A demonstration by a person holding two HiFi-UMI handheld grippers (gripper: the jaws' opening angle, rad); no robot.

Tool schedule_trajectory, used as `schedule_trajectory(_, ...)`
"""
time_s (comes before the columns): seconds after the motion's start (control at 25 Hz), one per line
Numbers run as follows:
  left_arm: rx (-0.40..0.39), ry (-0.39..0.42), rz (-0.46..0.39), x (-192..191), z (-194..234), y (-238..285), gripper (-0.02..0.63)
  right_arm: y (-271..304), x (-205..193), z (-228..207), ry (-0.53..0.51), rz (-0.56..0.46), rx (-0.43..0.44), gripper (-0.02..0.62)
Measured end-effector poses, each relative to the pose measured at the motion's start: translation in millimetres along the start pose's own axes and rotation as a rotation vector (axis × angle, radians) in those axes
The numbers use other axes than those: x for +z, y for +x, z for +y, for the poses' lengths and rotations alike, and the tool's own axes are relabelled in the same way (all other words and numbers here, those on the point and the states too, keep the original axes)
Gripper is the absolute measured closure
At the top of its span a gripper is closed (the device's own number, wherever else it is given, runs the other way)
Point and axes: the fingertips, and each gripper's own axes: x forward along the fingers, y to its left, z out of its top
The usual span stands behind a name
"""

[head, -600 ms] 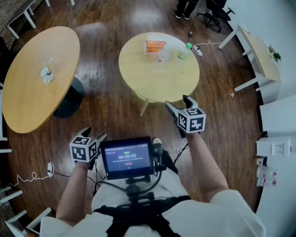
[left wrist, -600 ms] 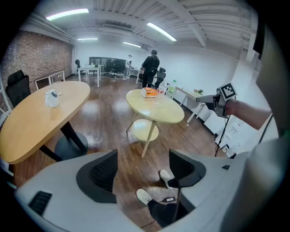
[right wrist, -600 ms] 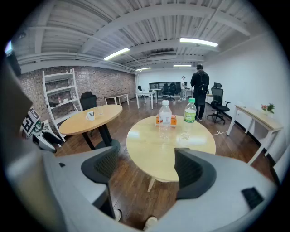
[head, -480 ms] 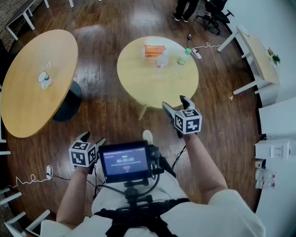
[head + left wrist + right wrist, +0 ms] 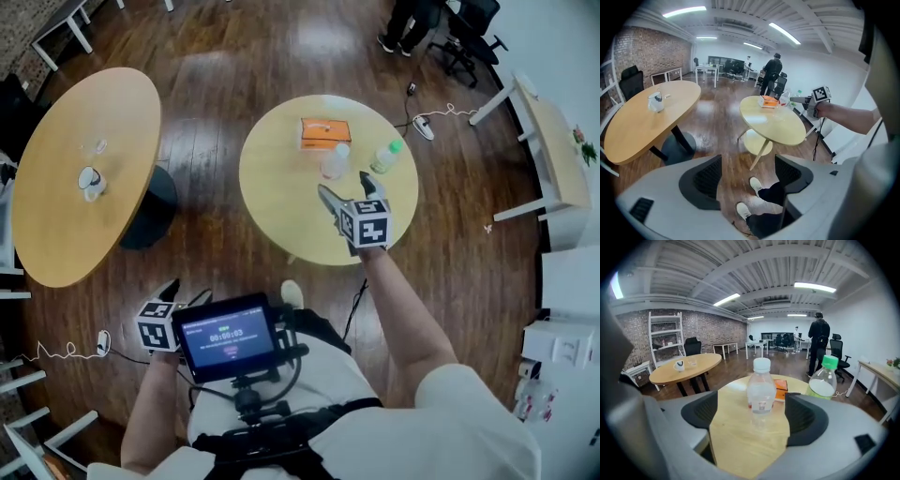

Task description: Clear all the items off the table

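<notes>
right gripper [image 5: 343, 186] spread wide | clear bottle [image 5: 761, 389] framed just ahead of jaws, gap shown only in head view | left gripper [image 5: 749, 173] spread, empty

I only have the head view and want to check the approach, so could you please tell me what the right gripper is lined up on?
Observer: In its own view the right gripper has open jaws framing the upright white-capped bottle, with neither pad touching it.
Operator: And the green-capped bottle?
Observer: It stands outside the gap, partly hidden by the jaw on that view's right.
Operator: Is the left gripper carrying anything?
Observer: No, the left gripper is open, with only floor and the person's shoes beyond.
</notes>
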Motion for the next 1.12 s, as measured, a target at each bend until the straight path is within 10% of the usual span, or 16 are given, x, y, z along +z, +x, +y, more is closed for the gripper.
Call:
schedule_trajectory(0.76,0.191,-0.155,0.004,31.6,-5.1,-2.5,0.25,84.0,16.1,-8.1,-0.123,0.014,0.113,0.276)
schedule_trajectory(1.12,0.215,-0.191,-0.068,15.0,45.2,-17.3,0.251,96.5,87.0,102.2,-0.273,-0.024,0.281,0.279)
